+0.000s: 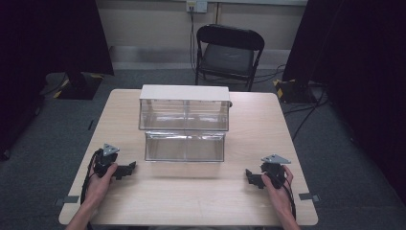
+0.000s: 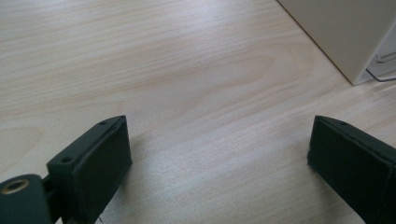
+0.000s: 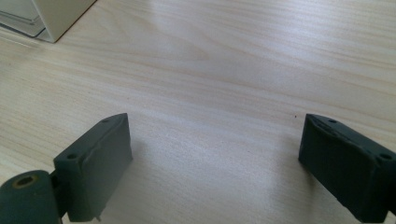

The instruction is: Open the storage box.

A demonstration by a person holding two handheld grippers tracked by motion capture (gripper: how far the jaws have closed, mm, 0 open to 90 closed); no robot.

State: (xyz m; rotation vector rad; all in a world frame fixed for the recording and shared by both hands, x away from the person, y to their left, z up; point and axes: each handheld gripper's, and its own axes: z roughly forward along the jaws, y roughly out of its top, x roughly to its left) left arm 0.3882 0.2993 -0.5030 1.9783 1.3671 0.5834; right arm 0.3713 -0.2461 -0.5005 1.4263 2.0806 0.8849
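A white-topped cabinet [image 1: 184, 108] with clear plastic drawers stands at the middle of the wooden table [image 1: 191, 191]; its lower drawer [image 1: 185, 146] is pulled out toward me. My left gripper [image 1: 128, 169] rests on the table left of that drawer, open, with bare wood between its jaws [image 2: 219, 154]. My right gripper [image 1: 250, 176] rests on the table right of the drawer, open too, nothing between its jaws [image 3: 215, 154]. A corner of the cabinet [image 2: 348, 35] shows in the left gripper view, and another cabinet corner [image 3: 56, 16] in the right gripper view.
A black folding chair [image 1: 227, 52] stands behind the table. Dark curtains hang at both sides, and cables [image 1: 306, 108] lie on the grey floor at the right. Tape marks [image 1: 309, 196] sit near the table's front corners.
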